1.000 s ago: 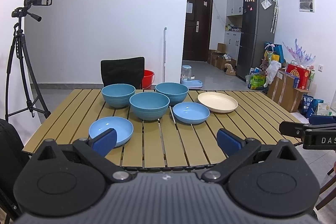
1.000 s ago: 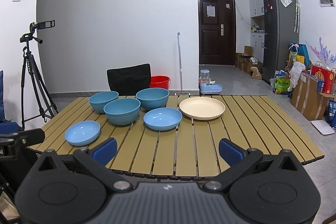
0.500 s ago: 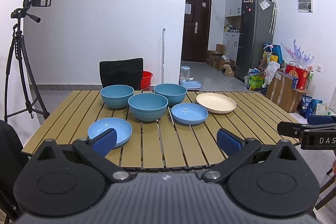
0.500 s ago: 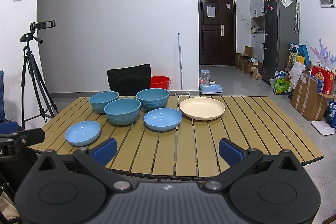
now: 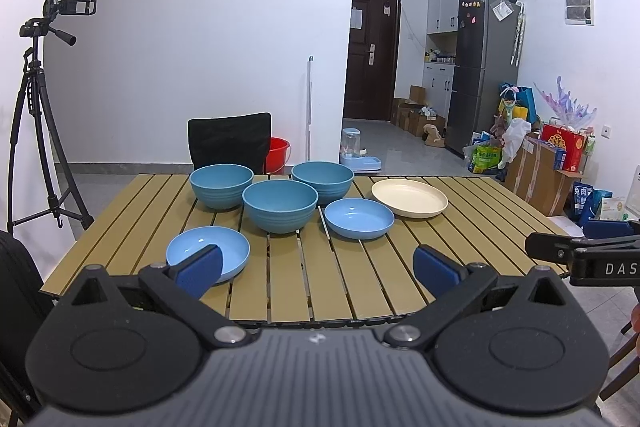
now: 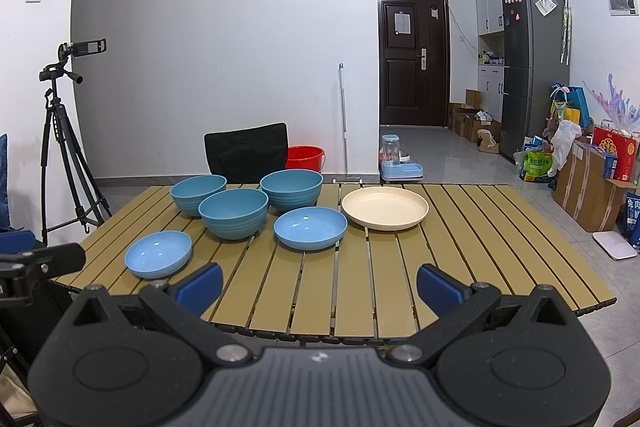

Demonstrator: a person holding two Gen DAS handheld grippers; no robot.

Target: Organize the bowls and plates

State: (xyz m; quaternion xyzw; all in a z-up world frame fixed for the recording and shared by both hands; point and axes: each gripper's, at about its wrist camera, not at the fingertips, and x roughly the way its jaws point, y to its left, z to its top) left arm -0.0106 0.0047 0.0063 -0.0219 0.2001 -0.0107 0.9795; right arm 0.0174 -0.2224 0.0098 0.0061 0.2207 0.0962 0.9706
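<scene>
While both claws stay spread, the bowls (image 5: 280, 205) remain unmoved.

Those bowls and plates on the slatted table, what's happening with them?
Nothing is being handled yet. A person holds two grippers, the left gripper and right gripper, both open and empty, short of the wooden table. On it sit three deep blue bowls, two shallow light blue dishes and one cream plate, all separate and unstacked. The tidying hasn't started.
</scene>
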